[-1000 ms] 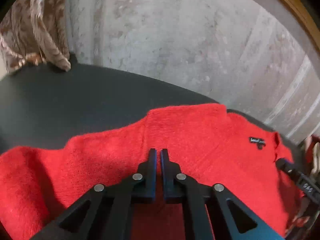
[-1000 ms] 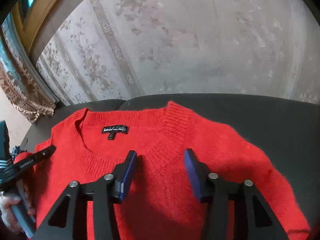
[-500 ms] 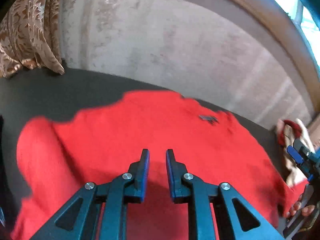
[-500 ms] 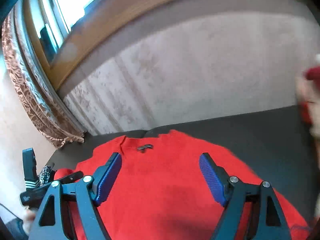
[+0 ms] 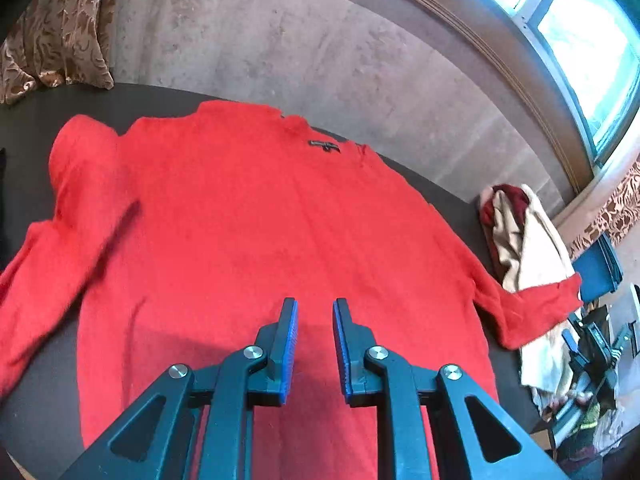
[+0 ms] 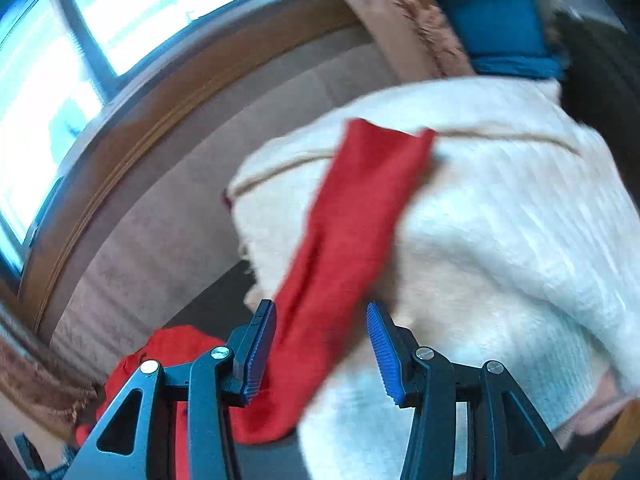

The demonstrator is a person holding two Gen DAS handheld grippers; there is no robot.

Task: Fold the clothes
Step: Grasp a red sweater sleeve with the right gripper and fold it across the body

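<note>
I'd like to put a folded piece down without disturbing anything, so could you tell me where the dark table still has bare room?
Bare dark table runs between the red sweater collar and the wall, and at the near left beside the hem. The right side is crowded: the sweater's sleeve lies over the cream garment pile.

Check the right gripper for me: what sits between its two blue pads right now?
In the right wrist view, the red sweater's sleeve runs up between the right gripper pads, draped over a cream knit garment. The jaws are closing but not yet pressing it.
</note>
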